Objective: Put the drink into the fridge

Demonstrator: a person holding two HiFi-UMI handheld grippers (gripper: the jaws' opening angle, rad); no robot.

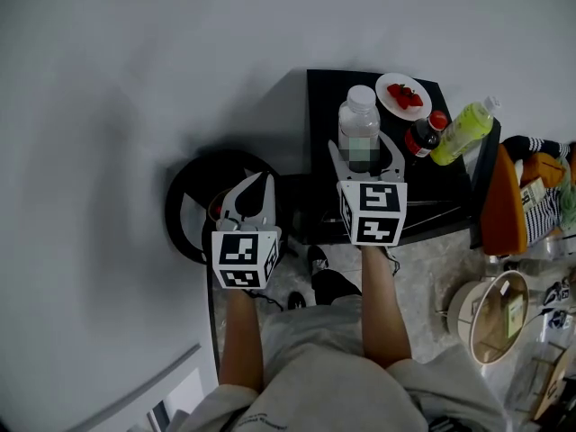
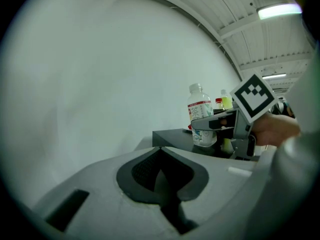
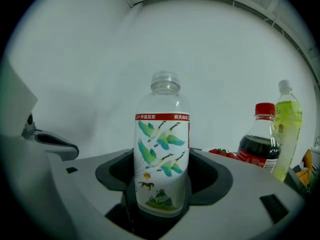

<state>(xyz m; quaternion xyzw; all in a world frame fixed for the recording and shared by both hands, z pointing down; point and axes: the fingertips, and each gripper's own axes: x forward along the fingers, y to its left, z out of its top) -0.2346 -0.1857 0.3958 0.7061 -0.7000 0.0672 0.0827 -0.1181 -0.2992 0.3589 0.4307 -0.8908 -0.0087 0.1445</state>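
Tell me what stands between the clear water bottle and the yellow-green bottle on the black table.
A dark cola bottle with a red cap stands there, plain in the right gripper view and the head view.

- A clear bottle (image 3: 162, 144) with a bird-printed label is seen upright between the wide-spread jaws of the right claw (image 3: 161, 176), clear of both pads.
- At 3 o'clock, a red-capped cola bottle (image 3: 257, 146) and a yellow-green bottle (image 3: 286, 129) are seen side by side.
- Between the clear bottle and the cola bottle, some red fruit (image 3: 220, 152) is glimpsed.
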